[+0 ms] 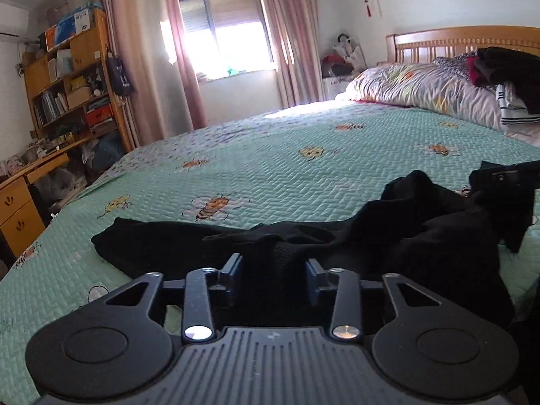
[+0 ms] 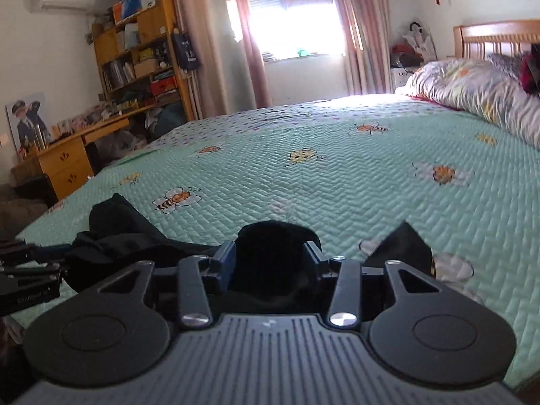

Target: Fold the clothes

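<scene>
On the bedspread (image 1: 270, 155), black garment (image 1: 405, 236) bunched, open quilt beyond

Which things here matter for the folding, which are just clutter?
In play:
- black garment, crumpled on the bedspread
- left gripper, jaws apart with cloth between
- right gripper, same

Lying about:
- clothes pile by the headboard
- duvet
- bookshelf
- desk
</scene>
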Demonstrator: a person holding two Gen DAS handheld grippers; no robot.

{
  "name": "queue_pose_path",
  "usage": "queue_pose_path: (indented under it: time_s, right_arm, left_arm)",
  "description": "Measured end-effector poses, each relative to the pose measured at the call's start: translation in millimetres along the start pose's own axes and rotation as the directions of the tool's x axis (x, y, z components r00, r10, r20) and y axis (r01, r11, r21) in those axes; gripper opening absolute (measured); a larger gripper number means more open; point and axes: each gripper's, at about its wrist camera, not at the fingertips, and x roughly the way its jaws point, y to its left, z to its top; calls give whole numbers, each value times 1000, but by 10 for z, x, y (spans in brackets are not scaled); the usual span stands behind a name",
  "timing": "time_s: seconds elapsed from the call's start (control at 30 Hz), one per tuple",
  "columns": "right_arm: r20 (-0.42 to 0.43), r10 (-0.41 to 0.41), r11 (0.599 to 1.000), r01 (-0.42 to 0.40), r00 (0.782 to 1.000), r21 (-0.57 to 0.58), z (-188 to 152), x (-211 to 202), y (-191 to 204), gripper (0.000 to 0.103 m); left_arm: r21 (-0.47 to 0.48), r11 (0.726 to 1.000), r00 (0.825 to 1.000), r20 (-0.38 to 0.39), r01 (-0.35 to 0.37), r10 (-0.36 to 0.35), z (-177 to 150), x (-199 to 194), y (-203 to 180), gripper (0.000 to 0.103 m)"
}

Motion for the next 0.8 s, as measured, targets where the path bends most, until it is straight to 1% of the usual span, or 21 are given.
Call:
queue_pose_path:
  time_s: [0.07, 0.1, 0.13, 0.17, 0.2, 0.27, 0.3, 0.33, 0.37, 0.43, 0.47, 0.5, 0.53, 0.57, 0.6, 0.63, 0.67, 0.7, 0.73, 0.77, 0.8]
  right_arm:
    - [1, 37, 999, -37, 999, -36, -44, -104, 111, 49]
    - [-31, 53, 997, -54, 998, -56, -64, -83, 196, 57]
    - [-71, 66, 995, -72, 995, -76, -85, -49, 283, 64]
    - [-110, 79, 991, -90, 991, -95, -106, -16, 370, 73]
    - [-140, 68, 990, -84, 988, -116, -148, 70, 408, 74]
    - [-192, 31, 985, -63, 981, -162, -245, 266, 459, 73]
    - [-185, 27, 980, -63, 982, -191, -251, 372, 455, 68]
    - [-162, 0, 980, -32, 987, -195, -155, 511, 398, 64]
    - [-137, -33, 981, 6, 990, -192, -36, 657, 330, 62]
    - [-78, -118, 981, 104, 990, -163, 259, 907, 177, 49]
    - [-42, -173, 977, 167, 984, -131, 448, 999, 87, 42]
    - [-13, -188, 979, 186, 982, -87, 616, 1016, 8, 42]
    - [5, -151, 987, 151, 989, -55, 709, 929, -30, 42]
    - [22, -103, 994, 104, 994, -26, 786, 819, -59, 45]
    - [41, -56, 998, 56, 998, 2, 862, 710, -87, 58]
    - [44, -15, 1000, 16, 999, -22, 799, 585, -48, 68]
    - [42, 23, 998, -20, 999, -59, 701, 455, 8, 80]
    - [36, 45, 993, -40, 998, -112, 559, 351, 76, 81]
    - [23, 54, 984, -49, 998, -171, 375, 258, 172, 81]
    - [16, 56, 979, -52, 998, -199, 234, 206, 239, 81]
    - [9, 58, 974, -55, 998, -219, 106, 165, 297, 81]
  left_arm:
    - [20, 999, 998, 52, 37, -38, -45, -194, -120, 63]
    - [42, 997, 996, 56, 65, -67, -55, -225, -174, 77]
    - [73, 995, 996, 37, 72, -75, -65, -195, -255, 88]
    - [95, 994, 998, 20, 59, -61, -93, -144, -311, 87]
    - [109, 993, 999, 1, 48, -48, -129, -87, -350, 85]
    - [116, 990, 996, -41, 81, -77, -178, 43, -368, 85]
    - [119, 988, 994, -62, 99, -92, -202, 108, -375, 84]
    - [145, 985, 994, -67, 97, -88, -195, 205, -396, 82]
    - [163, 985, 997, -61, 64, -54, -119, 330, -370, 81]
    - [198, 980, 999, -44, -9, 18, 42, 583, -311, 80]
    - [162, 986, 998, -46, -43, 51, 171, 692, -190, 80]
    - [122, 989, 995, -51, -77, 84, 304, 799, -62, 79]
    - [81, 993, 996, -36, -80, 83, 417, 779, 52, 75]
    - [39, 996, 997, -19, -80, 81, 530, 750, 165, 70]
    - [18, 998, 998, -2, -62, 62, 567, 668, 211, 70]
    - [-1, 999, 999, 16, -42, 42, 600, 582, 251, 73]
    - [-25, 1000, 1000, 28, -1, 2, 565, 493, 228, 76]
    - [-49, 998, 998, 40, 42, -40, 526, 405, 200, 85]
    - [-38, 998, 998, 29, 57, -56, 447, 389, 92, 92]
    - [-25, 997, 997, 16, 71, -71, 365, 378, -21, 93]
    - [-12, 996, 996, 2, 86, -86, 283, 368, -135, 92]
